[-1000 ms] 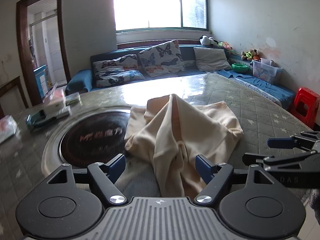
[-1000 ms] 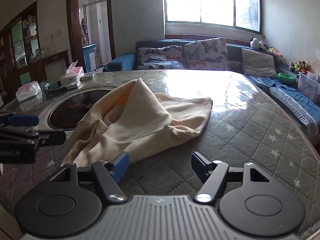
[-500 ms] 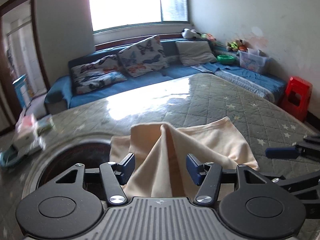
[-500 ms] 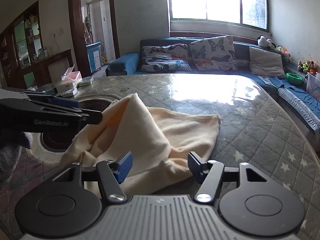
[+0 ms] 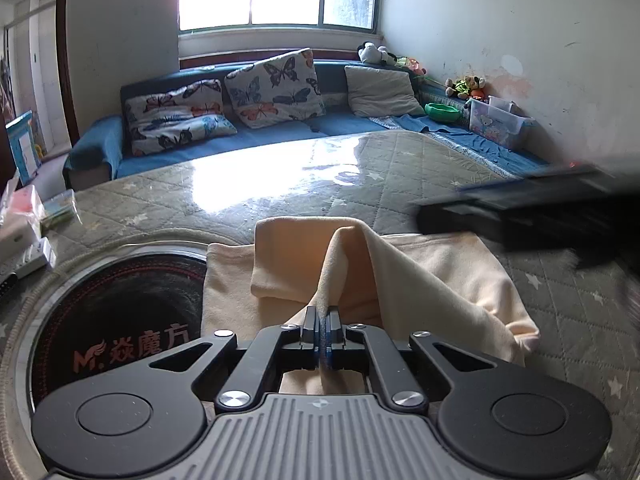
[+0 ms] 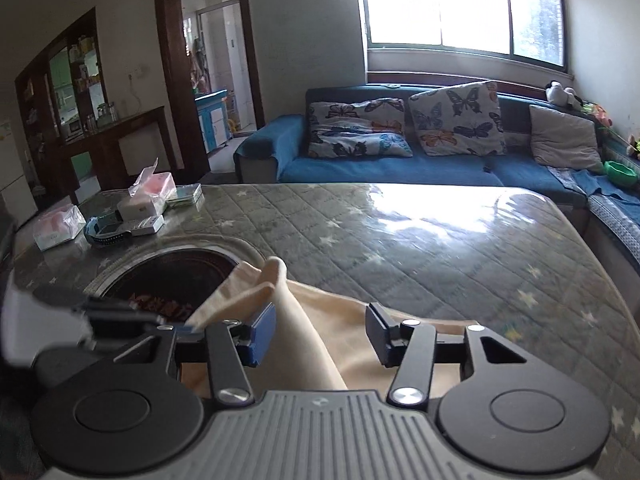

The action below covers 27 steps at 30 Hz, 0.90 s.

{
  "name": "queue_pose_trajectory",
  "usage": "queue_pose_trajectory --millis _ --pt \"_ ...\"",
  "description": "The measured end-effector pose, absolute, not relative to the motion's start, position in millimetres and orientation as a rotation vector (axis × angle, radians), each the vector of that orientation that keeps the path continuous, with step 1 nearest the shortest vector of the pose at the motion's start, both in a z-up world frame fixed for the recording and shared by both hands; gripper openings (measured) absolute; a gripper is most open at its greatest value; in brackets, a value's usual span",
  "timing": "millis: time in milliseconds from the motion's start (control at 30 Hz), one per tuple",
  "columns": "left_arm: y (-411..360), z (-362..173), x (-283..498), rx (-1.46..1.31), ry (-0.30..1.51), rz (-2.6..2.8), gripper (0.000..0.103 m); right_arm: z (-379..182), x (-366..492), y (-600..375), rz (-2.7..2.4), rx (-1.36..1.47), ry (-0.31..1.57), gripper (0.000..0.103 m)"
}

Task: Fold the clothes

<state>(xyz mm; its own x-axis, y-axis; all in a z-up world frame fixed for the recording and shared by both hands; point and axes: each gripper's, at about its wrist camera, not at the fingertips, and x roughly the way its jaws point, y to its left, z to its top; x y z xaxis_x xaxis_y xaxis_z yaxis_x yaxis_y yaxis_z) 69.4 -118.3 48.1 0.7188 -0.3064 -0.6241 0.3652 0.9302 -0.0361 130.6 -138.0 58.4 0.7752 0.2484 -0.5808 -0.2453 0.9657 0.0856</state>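
A cream garment [image 5: 420, 276] lies crumpled on the quilted grey table [image 5: 360, 168], partly over a round black inset. My left gripper [image 5: 323, 332] is shut on a raised fold of the garment, which rises as a ridge from its fingers. My right gripper [image 6: 320, 334] is open, its fingers on either side of a fold of the same garment [image 6: 352, 336]. In the left wrist view the right gripper [image 5: 540, 212] shows blurred at the right. In the right wrist view the left gripper [image 6: 120, 316] shows at the left.
A round black cooktop [image 5: 120, 320] is set into the table at the left. Tissue packs and small boxes [image 6: 132, 208] sit at the table's far left. A blue sofa with butterfly cushions [image 6: 400, 132] runs behind the table. A plastic bin [image 5: 500, 120] stands at the right wall.
My left gripper has closed on the raised fold of the garment. My right gripper has moved forward over the garment, with a fold now between its open fingers.
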Motion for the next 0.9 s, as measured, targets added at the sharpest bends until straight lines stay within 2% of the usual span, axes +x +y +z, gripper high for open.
queue_pose_trajectory --millis 67,267,300,433,900 --pt "-118 51 70 0.089 0.667 -0.377 0.003 56 152 -126 0.295 -0.009 0.656 0.047" --pt "-114 48 69 0.083 0.669 -0.372 0.003 37 203 -100 0.341 -0.026 0.77 0.035" --pt "-113 47 69 0.082 0.671 -0.37 0.003 32 211 -98 0.341 -0.025 0.796 0.031" --pt "-105 48 62 0.068 0.662 -0.346 0.003 19 223 -97 0.3 -0.04 0.833 0.005" --pt "-27 67 -4 -0.047 0.599 -0.163 0.003 65 94 -203 0.016 -0.005 0.52 0.003"
